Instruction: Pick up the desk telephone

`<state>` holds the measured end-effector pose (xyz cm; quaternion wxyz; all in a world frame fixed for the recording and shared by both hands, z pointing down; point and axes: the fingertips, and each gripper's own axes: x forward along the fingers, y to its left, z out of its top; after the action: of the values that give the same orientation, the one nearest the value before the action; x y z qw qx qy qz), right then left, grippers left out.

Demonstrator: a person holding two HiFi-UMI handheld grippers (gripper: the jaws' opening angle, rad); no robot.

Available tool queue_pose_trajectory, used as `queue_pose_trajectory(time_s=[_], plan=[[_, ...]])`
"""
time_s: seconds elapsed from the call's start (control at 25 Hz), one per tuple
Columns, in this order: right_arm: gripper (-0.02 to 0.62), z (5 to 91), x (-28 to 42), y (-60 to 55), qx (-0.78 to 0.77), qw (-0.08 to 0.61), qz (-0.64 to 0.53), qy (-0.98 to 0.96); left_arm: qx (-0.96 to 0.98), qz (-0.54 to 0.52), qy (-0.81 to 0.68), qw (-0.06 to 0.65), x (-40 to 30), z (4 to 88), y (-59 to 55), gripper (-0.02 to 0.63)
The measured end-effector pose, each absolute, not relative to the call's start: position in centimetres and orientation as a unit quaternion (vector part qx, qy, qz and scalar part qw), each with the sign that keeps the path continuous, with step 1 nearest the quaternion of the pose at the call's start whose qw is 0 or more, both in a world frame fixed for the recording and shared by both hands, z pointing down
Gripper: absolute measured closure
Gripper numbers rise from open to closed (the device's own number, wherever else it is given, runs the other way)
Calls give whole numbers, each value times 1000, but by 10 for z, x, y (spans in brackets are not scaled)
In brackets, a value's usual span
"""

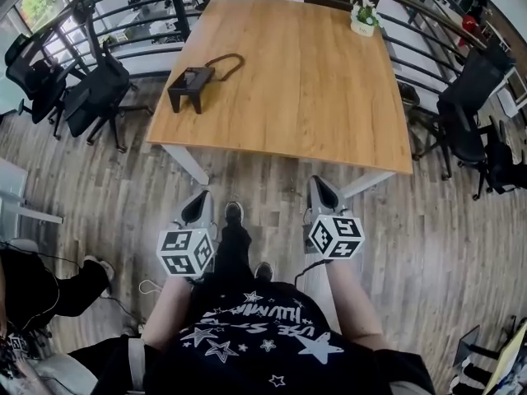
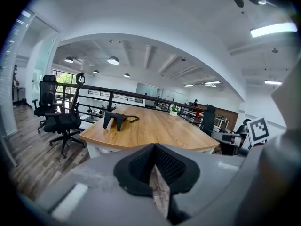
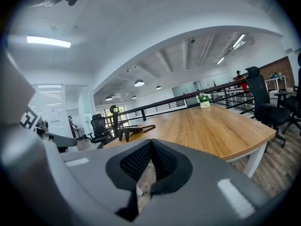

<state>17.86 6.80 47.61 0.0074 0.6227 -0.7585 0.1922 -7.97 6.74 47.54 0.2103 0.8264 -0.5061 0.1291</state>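
fingers together on left gripper (image 1: 198, 204) and right gripper (image 1: 321, 189), well apart from apparent desk telephone (image 1: 191, 87).

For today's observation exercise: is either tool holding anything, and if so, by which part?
Nothing is held: left tool and right tool are shut and empty.

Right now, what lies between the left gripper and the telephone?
Nothing loose: in the head view, only wood floor and then bare tabletop separate the left gripper from the desk telephone.
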Motion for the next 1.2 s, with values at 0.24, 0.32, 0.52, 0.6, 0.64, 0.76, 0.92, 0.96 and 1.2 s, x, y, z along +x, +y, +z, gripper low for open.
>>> queue_pose_trajectory(time_s=[0.24,0.32,0.52,0.6,0.64,0.76,0.92,0.96,1.2], plan=[[595,476,182,18,632,14,191,-751,824,121,-507,221,-85,481,13,605],[595,477,179,0,633,17,190,-751,824,113,-508,225,-89,483,-9,604],[595,483,175,-49,633,22,192,-750,819,105,-512,236,-94,488,-64,604],[595,485,173,-71,633,24,192,-750,816,102,-517,238,-98,489,-85,604],[595,485,172,-82,632,24,191,-750,814,102,-519,240,-101,490,-95,604],[595,485,166,-113,630,24,190,-752,806,100,-528,249,-110,494,-123,604],[595,486,154,-147,624,29,192,-757,798,100,-530,268,-121,500,-153,604],[595,486,151,-155,623,29,192,-758,797,99,-529,273,-124,501,-160,604],[595,480,135,-202,620,28,192,-761,775,84,-533,328,-142,512,-199,604]])
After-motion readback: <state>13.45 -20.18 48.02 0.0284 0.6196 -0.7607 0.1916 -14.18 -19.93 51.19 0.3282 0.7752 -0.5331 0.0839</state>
